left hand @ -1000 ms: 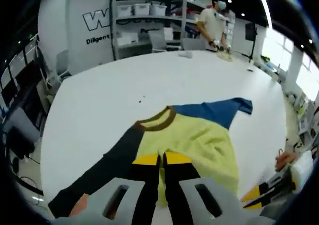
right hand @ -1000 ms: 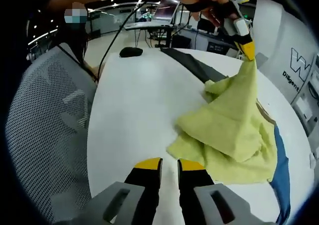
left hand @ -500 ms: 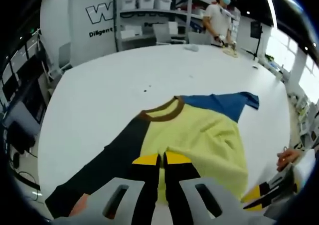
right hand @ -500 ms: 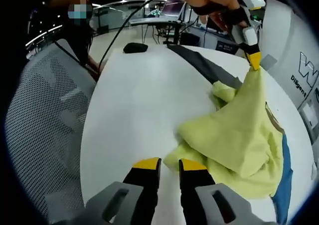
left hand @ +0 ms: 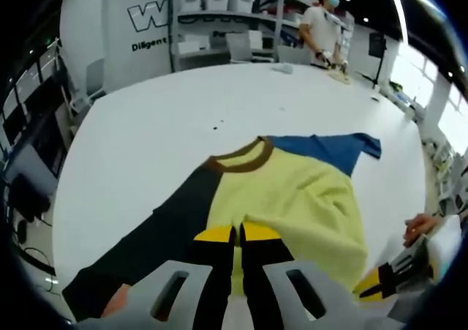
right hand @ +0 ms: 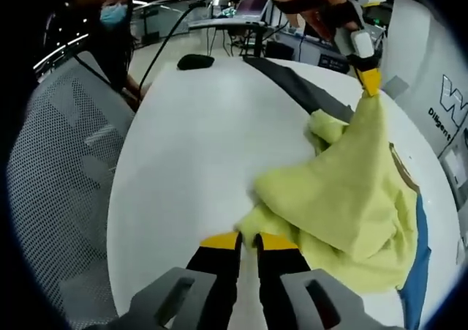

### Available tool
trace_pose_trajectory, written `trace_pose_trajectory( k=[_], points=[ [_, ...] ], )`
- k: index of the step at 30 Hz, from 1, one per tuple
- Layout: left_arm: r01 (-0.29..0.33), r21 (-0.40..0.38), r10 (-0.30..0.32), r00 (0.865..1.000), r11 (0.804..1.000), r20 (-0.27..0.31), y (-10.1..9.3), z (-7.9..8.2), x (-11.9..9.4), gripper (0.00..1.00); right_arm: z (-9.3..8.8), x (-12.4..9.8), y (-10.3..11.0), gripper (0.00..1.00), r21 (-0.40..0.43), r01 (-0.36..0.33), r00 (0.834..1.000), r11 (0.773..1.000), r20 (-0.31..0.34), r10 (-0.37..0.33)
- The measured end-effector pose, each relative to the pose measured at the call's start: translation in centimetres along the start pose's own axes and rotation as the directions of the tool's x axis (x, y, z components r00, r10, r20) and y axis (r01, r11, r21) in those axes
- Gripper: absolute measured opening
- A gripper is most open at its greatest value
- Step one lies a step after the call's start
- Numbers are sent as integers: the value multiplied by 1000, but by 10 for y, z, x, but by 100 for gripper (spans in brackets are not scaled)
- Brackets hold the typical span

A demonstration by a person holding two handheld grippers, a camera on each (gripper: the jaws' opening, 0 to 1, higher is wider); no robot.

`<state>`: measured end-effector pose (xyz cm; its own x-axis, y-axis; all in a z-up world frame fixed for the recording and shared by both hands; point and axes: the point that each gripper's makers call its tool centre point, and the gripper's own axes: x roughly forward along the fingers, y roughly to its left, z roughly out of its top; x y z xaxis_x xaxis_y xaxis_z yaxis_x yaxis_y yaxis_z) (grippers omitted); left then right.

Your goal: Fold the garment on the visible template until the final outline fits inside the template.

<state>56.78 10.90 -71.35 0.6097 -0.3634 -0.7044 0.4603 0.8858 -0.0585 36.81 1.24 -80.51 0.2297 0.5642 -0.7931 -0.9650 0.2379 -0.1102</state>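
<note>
Closest, the left gripper [left hand: 235, 233] has its jaws clamped on the yellow hem of the garment [left hand: 292, 198]; seen from the right gripper view it lifts that cloth into a peak. Right gripper [right hand: 248, 240] jaws are pinched together on the hem's low fold. Beyond, the garment spreads on the white surface [left hand: 183, 118], dark sleeve [left hand: 146, 246] one way, blue sleeve [left hand: 329, 148] the other. Farther off stand shelves [left hand: 219, 15] and a person [left hand: 322, 30]

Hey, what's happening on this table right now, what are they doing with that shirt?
A person is folding a yellow garment on a white table. The left claw is shut on the hem and holds it lifted off the table, so the fabric hangs in a tent. The right claw sits low at the other bunched hem edge. The dark sleeve and blue sleeve lie flat.
</note>
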Motion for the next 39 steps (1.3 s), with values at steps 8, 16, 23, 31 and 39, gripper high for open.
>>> trace_pose_trajectory(
  k=[8,16,23,31,39],
  points=[
    [-6,-6,6,1000,1000,-6,1,-9,-4,0,1,1,1,0,-4,19,999,1000,29,-19],
    [-2,7,2,1000,1000,4,-3,-10,-15,0,12,-19,-9,0,-7,68,995,998,76,-67],
    [-2,34,2,1000,999,11,-6,-13,-27,0,12,-41,-14,0,-3,89,992,996,86,-88],
    [7,86,-7,1000,996,6,-12,-27,-48,0,2,-57,-8,0,-9,91,993,996,71,-90],
    [39,144,-36,999,989,-23,-25,-54,-67,0,-5,-71,3,0,-26,86,995,996,53,-84]
  ],
)
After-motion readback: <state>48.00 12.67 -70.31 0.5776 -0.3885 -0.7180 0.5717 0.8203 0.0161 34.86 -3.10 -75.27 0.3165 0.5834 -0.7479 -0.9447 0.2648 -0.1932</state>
